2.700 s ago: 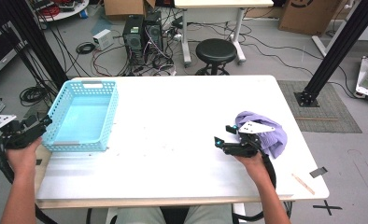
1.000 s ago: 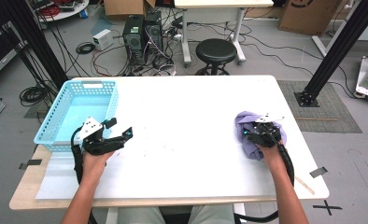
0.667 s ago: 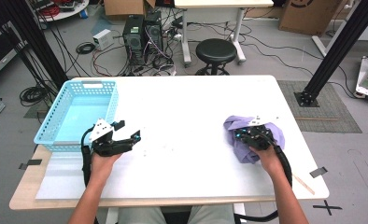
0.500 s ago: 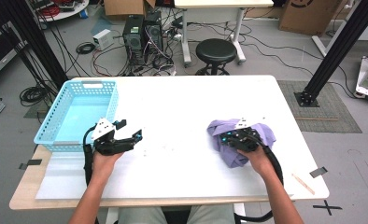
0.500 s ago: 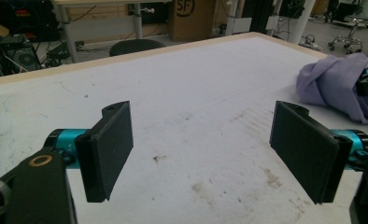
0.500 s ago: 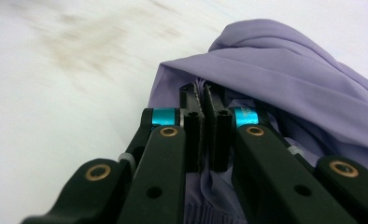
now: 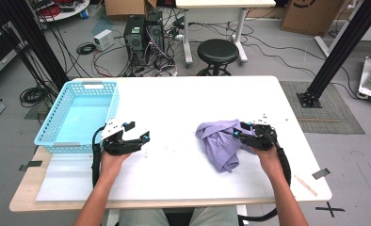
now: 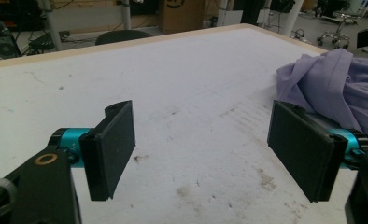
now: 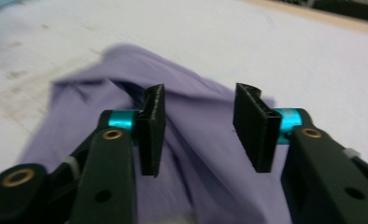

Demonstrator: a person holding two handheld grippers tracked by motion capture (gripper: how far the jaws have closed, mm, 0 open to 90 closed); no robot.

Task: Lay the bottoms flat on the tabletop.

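Observation:
A crumpled purple cloth (image 7: 220, 143) lies on the white table (image 7: 183, 101), right of centre. My right gripper (image 7: 238, 134) sits at the cloth's right edge and points left. In the right gripper view its jaws (image 9: 201, 100) stand apart just above the cloth (image 9: 79, 102); they have just been opening, and no fold is pinched between them. My left gripper (image 7: 139, 133) hovers low over bare table beside the basket and points right, open and empty. In the left gripper view its jaws (image 8: 203, 112) are wide apart, with the cloth (image 8: 331, 88) farther off at the right.
A light blue plastic basket (image 7: 61, 142) stands empty at the table's left edge, just left of my left gripper. Behind the table are a black stool (image 7: 217, 49), computer cases and cables on the floor. A black frame post (image 7: 336, 52) rises at the right.
The right gripper dragged the purple cloth leftward toward the table's middle, then its jaws came apart. The left gripper moved in from the basket's left side to the basket's front right corner.

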